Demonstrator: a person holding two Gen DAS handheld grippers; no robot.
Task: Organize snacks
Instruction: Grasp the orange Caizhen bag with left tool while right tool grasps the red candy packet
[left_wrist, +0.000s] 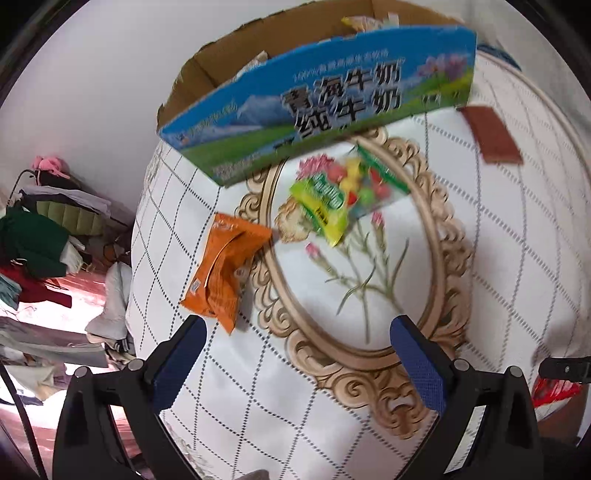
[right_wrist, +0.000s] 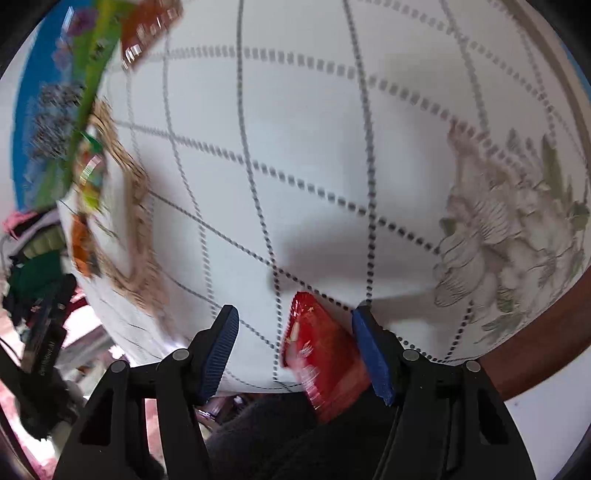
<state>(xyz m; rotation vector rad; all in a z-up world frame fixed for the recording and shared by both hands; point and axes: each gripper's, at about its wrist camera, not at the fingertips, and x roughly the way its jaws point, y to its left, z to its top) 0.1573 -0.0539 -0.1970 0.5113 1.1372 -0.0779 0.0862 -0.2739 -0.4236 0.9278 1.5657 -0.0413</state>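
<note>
Carton (left_wrist: 317, 107): print blurred; contents mostly hidden behind its wall.
Red packet (right_wrist: 325, 362): blurred; lower end hidden.
Right claw (right_wrist: 295, 350): contact with packet undeterminable.

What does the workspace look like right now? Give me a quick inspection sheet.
Surface: round table under a white grid cloth with a floral medallion.
Job's things: cut-open milk carton box at the far side, wrappers inside; orange packet, green candy bag and brown packet loose on the cloth; red packet at the near edge.
Clutter: nothing seen on the table beyond the snacks.
Grippers: left gripper wide open, empty, near the orange packet; right gripper partly open around the red packet, grip not confirmed.
Cables: dark cord at left.
Surroundings: piled clothes beside the table, white wall.
</note>
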